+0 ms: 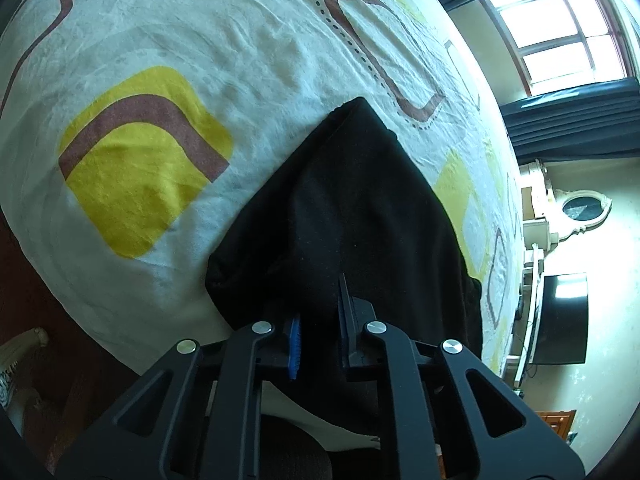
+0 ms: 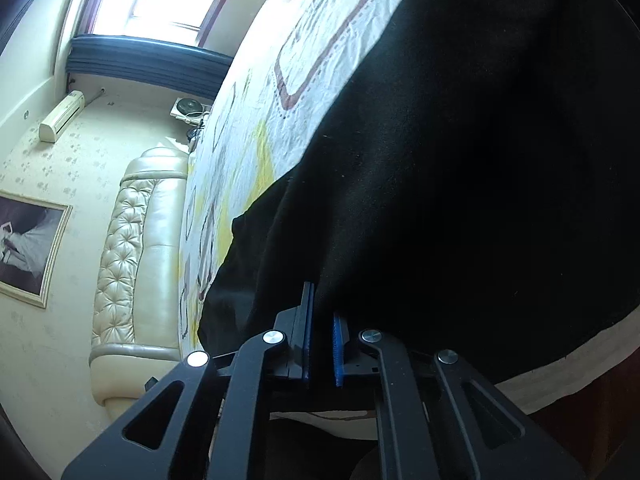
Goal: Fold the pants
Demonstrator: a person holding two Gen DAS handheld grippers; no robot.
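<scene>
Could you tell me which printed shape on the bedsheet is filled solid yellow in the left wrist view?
The rounded square left of the black pants; a brown band crosses it, whereas the others nearby are brown outlines.

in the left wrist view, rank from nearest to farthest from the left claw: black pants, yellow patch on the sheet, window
1. Black pants: pinched in the left claw, straight ahead.
2. Yellow patch: on the sheet, ahead and to the left.
3. Window: across the room, upper right, past the bed's edge.

Matt black cloth for the pants point(image 1: 352, 216), soft and faintly linty; thin, creased printed cotton for the bedsheet point(image 1: 248, 44). Matt black plastic on the left gripper point(image 1: 318, 320) and right gripper point(image 2: 322, 320), with shiny metal pivot pins and ribbed blue pads point(image 2: 338, 350). Glossy tufted cream leather on the headboard point(image 2: 132, 240).
</scene>
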